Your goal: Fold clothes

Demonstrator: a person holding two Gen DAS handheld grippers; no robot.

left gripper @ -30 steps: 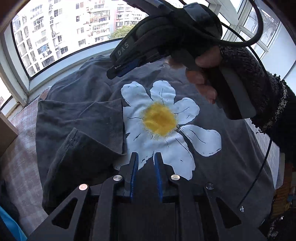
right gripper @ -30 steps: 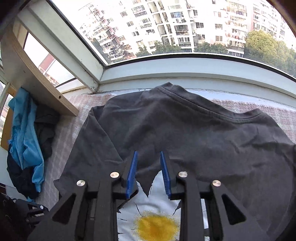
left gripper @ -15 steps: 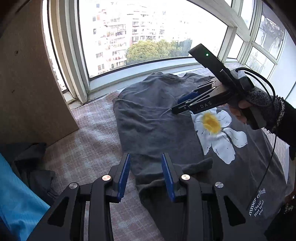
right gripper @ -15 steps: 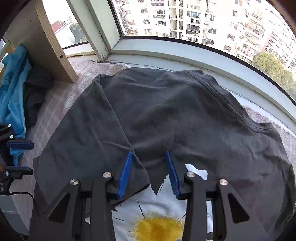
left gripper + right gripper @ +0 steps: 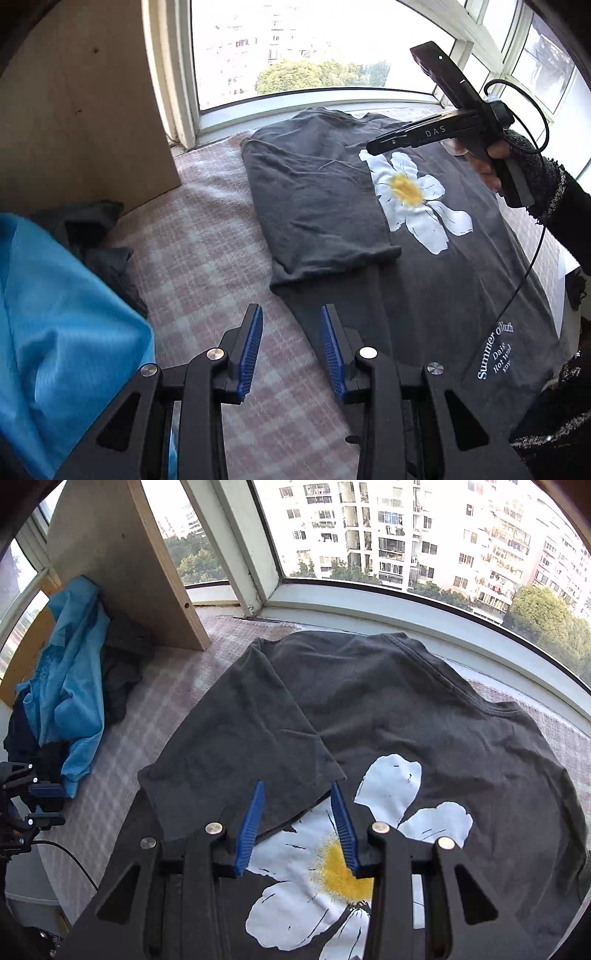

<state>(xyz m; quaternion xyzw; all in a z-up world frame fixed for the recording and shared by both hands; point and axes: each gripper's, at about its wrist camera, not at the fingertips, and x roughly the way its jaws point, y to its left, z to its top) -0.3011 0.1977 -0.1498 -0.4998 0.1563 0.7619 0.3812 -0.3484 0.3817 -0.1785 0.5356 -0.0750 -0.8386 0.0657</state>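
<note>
The shirt (image 5: 332, 206) lies flat on the bench (image 5: 207, 236) with only its left side folded in, and both grippers, left (image 5: 291, 347) and right (image 5: 297, 823), hang narrowly open and empty, so the other folds remain.

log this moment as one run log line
stage: one sleeve side folded over | t-shirt: flat on checked cloth | left tool: open, empty | right tool: open, empty

Left hand-held gripper (image 5: 290, 347) off shirt (image 5: 332, 206), jaws opened.
</note>
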